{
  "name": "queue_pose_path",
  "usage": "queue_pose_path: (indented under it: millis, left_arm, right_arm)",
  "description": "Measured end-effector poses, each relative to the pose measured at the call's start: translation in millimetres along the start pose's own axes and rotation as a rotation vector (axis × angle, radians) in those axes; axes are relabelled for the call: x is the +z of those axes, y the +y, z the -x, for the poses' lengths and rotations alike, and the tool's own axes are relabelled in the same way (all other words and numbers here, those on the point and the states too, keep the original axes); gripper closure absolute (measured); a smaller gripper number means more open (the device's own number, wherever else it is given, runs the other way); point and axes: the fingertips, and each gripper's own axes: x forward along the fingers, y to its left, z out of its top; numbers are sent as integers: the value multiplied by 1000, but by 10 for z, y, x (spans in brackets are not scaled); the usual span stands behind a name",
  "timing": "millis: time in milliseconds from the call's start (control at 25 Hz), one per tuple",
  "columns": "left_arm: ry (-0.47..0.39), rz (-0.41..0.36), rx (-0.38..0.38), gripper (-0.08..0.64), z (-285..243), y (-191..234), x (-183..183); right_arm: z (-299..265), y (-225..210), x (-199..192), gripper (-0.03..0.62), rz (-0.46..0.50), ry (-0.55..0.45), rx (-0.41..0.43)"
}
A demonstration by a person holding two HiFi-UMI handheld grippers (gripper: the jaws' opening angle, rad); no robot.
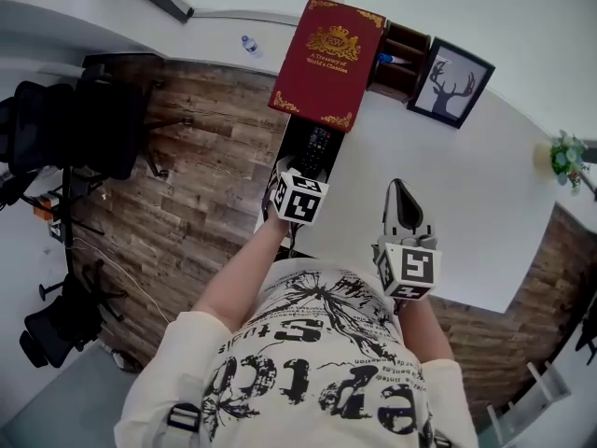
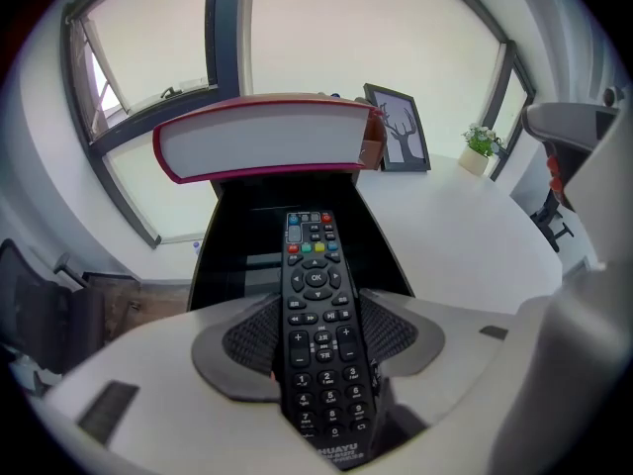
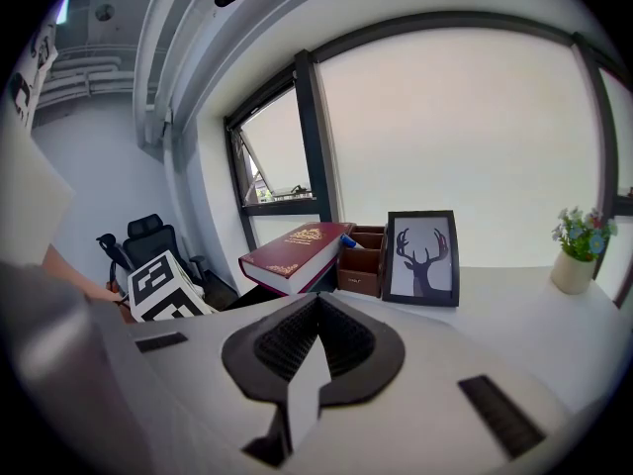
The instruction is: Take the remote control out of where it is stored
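The black remote control point(image 1: 315, 147) point(image 2: 318, 315) lies lengthwise in a black open compartment point(image 1: 297, 138) point(image 2: 237, 245) at the white table's left edge. Its far end reaches under a red book point(image 1: 326, 63) point(image 2: 262, 137) that overhangs the compartment. My left gripper point(image 1: 295, 170) point(image 2: 318, 342) points steeply down and has the remote's near end between its ribbed pads, which touch both long sides. My right gripper point(image 1: 403, 194) point(image 3: 315, 339) hovers over the white table point(image 1: 466, 213), jaws together and empty, to the right of the left one.
A wooden organiser point(image 1: 401, 59) point(image 3: 361, 260) and a framed deer picture point(image 1: 451, 82) point(image 3: 422, 257) stand behind the book. A small potted plant point(image 1: 564, 157) point(image 3: 577, 250) sits at the table's right edge. Black office chairs point(image 1: 93, 119) stand on the wooden floor to the left.
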Motion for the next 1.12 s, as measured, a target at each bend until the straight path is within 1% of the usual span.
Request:
queue_pose_path:
  millis: [40,120,200,360,520,640,760,840,1000,1120]
  left_arm:
    - [-4,-5,-5,302,9,-15,-16]
    - [-24,10,-20,304,53,-42,-29]
    - [-59,28,-21,304,143,-36,11]
    - [-121,35,-3,304,347,20,99]
    - [-201,43,-14,304,621,14,186]
    - [-303,43,-17,304,970,-54,334]
    - [-436,9,-22,304,1321,-162,540]
    - [-507,-9,-36,304,1527,-240,666]
    - [-640,-58,-106,304,1872,-423,969]
    - [-793,-81,-150,304,2212,-546,1267]
  right_arm:
    - [18,-7,-3,591,2,0,-3]
    - [60,-10,11,591,5,-5,-8]
    - [98,-3,28,591,8,-13,-15]
    - [168,22,-23,591,15,-11,-24]
    - [244,120,-24,591,23,-29,-19]
    - [299,153,29,591,10,-50,-23]
    - [347,173,113,591,-35,-74,-23]
    - [394,192,190,591,-33,-97,-29]
    - [514,198,387,591,-3,-159,-47]
    - [650,203,596,591,12,-225,-39]
